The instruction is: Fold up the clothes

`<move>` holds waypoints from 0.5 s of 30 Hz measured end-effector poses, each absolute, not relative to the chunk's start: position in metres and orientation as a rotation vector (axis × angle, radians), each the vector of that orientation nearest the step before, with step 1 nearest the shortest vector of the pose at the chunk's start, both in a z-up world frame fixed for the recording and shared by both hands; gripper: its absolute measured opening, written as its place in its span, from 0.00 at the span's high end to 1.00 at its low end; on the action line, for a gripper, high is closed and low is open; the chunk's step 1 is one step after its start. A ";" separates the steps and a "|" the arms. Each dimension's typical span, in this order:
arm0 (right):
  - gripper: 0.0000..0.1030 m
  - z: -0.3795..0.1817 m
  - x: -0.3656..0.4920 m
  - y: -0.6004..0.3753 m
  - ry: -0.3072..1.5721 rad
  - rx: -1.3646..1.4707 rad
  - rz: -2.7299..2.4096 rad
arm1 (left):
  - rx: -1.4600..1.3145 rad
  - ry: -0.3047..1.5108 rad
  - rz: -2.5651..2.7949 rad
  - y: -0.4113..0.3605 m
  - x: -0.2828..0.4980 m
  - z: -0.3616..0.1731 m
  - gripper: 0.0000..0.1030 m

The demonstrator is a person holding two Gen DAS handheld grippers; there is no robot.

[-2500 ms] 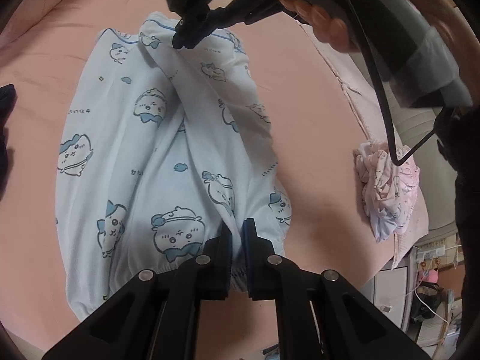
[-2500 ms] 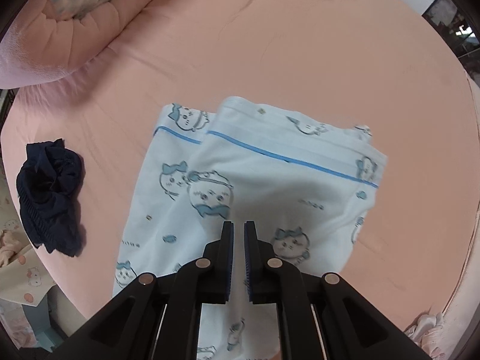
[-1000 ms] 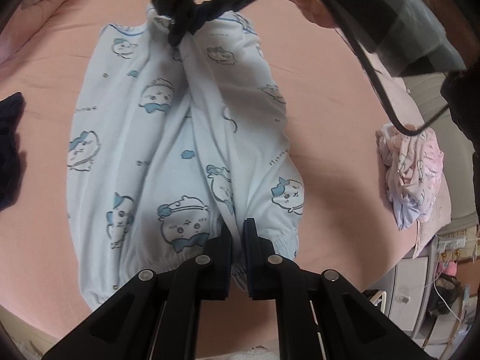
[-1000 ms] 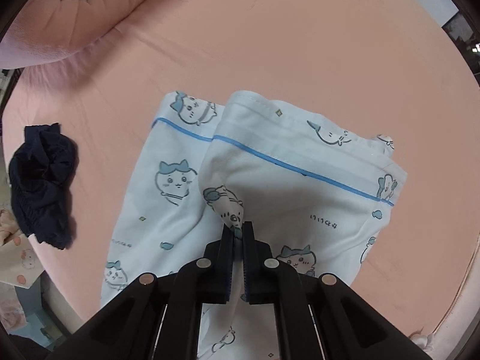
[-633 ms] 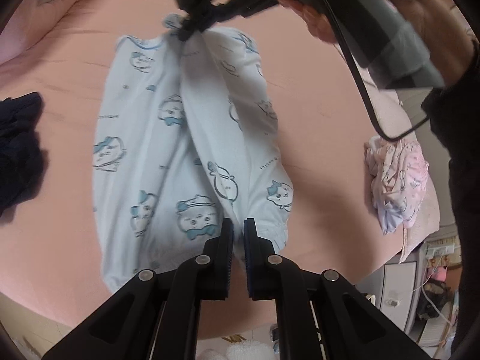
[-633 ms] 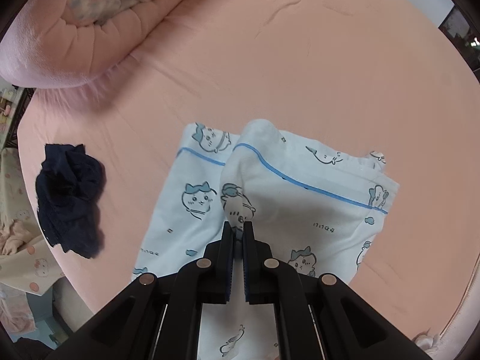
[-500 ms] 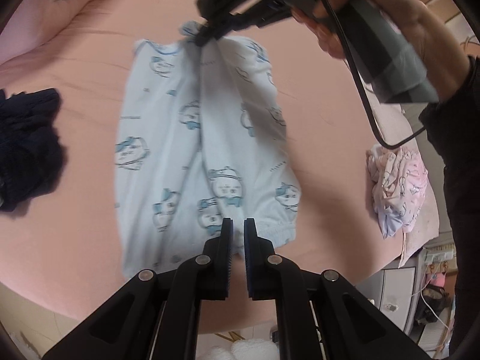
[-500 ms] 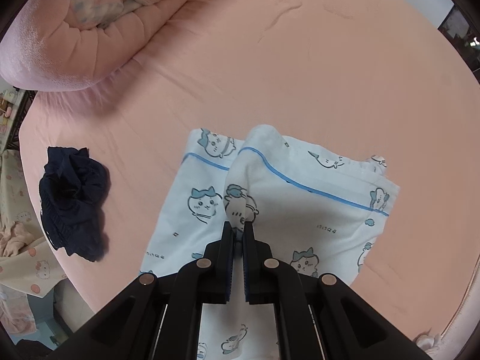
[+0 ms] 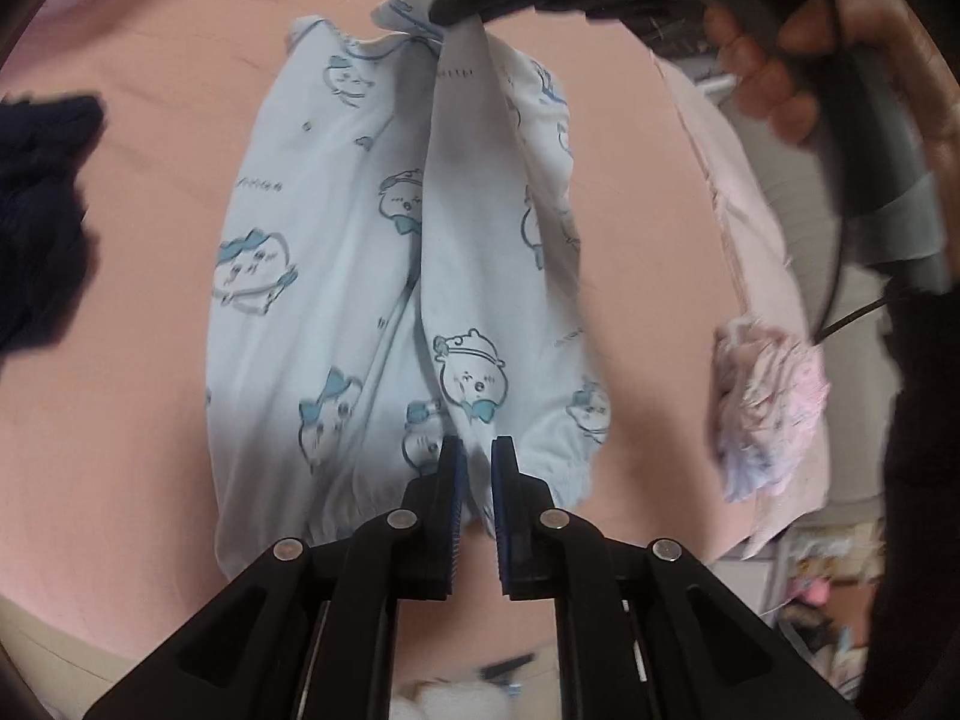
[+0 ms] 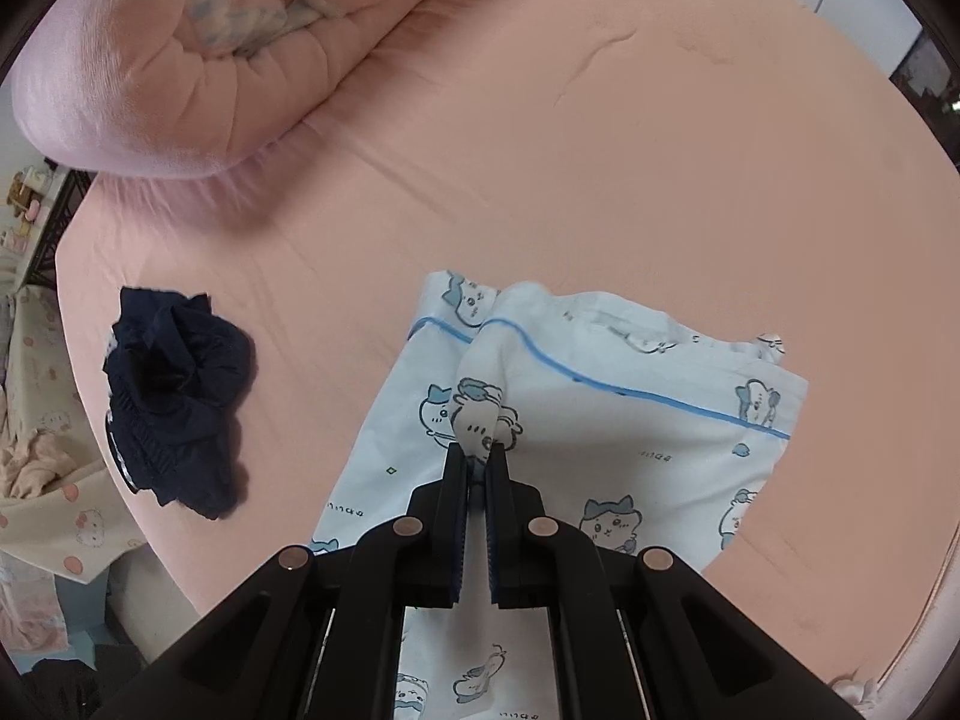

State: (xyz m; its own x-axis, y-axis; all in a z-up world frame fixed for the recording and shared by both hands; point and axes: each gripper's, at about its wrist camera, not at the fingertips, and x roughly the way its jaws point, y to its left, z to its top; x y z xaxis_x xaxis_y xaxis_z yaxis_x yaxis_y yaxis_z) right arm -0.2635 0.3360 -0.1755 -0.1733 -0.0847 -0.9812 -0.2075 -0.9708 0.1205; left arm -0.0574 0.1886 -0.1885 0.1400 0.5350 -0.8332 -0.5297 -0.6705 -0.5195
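A dark navy garment [image 10: 174, 396] lies bunched on the pink bed [image 10: 630, 150], well apart from the work, and a rolled pink quilt [image 10: 180, 60] sits along the bed's far side. In the left wrist view a crumpled pink-and-white garment [image 9: 768, 396] rests at the bed's edge near a pale pink sheet [image 9: 744, 192].

The pale blue pants [image 9: 384, 264], printed with cartoon animals and trimmed with a blue line near the waistband, lie lengthwise on the bed between the two tools, partly lifted and gathered along the middle.

The left gripper [image 9: 474, 456] has its fingers clenched on the elastic cuff end of the pants, with a fold of cloth filling the narrow gap. The right gripper [image 10: 477, 459] is clenched on a pinch of fabric near the waistband, pulling it up into a peak; in the left view a hand [image 9: 798, 54] holds that tool.
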 end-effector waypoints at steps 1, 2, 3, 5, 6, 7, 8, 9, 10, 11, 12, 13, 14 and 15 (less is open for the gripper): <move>0.98 -0.175 -0.263 0.336 0.350 -1.963 2.324 | -1.617 0.013 1.654 0.194 -0.057 -0.192 0.92; 0.98 -0.172 -0.260 0.338 0.357 -1.956 2.328 | -1.625 0.024 1.651 0.198 -0.057 -0.195 0.92; 0.98 -0.167 -0.254 0.344 0.358 -1.956 2.331 | -1.632 0.032 1.647 0.202 -0.056 -0.197 0.92; 0.98 -0.159 -0.248 0.350 0.358 -1.949 2.337 | -1.627 0.048 1.643 0.210 -0.055 -0.199 0.92; 0.98 -0.156 -0.247 0.351 0.353 -1.945 2.341 | -1.625 0.058 1.639 0.215 -0.055 -0.201 0.92; 0.98 -0.154 -0.245 0.352 0.351 -1.941 2.345 | -1.630 0.065 1.632 0.219 -0.055 -0.203 0.91; 0.98 -0.151 -0.244 0.353 0.357 -1.936 2.350 | -1.638 0.064 1.627 0.222 -0.055 -0.205 0.91; 0.98 -0.151 -0.244 0.354 0.361 -1.931 2.351 | -1.647 0.062 1.623 0.223 -0.055 -0.207 0.91; 0.98 -0.150 -0.244 0.355 0.366 -1.927 2.354 | -1.660 0.063 1.623 0.225 -0.056 -0.209 0.91; 0.98 -0.149 -0.243 0.357 0.372 -1.925 2.359 | -1.667 0.061 1.626 0.226 -0.055 -0.211 0.91; 0.98 -0.148 -0.242 0.359 0.379 -1.920 2.360 | -1.668 0.059 1.626 0.226 -0.055 -0.211 0.91; 0.98 -0.147 -0.241 0.361 0.383 -1.916 2.361 | -1.670 0.055 1.627 0.226 -0.055 -0.211 0.91; 0.98 -0.147 -0.240 0.363 0.380 -1.916 2.360 | -1.672 0.048 1.626 0.227 -0.055 -0.211 0.90; 0.98 -0.147 -0.239 0.365 0.377 -1.916 2.358 | -1.676 0.041 1.621 0.227 -0.055 -0.212 0.90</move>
State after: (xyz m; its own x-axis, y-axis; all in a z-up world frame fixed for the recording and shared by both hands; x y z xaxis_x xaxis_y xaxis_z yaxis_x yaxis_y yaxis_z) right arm -0.2388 0.3647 -0.1468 -0.2151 -0.0926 -0.9722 -0.2152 -0.9665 0.1397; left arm -0.0546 0.2275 -0.2123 0.1834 0.4816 -0.8570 -0.5247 -0.6893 -0.4996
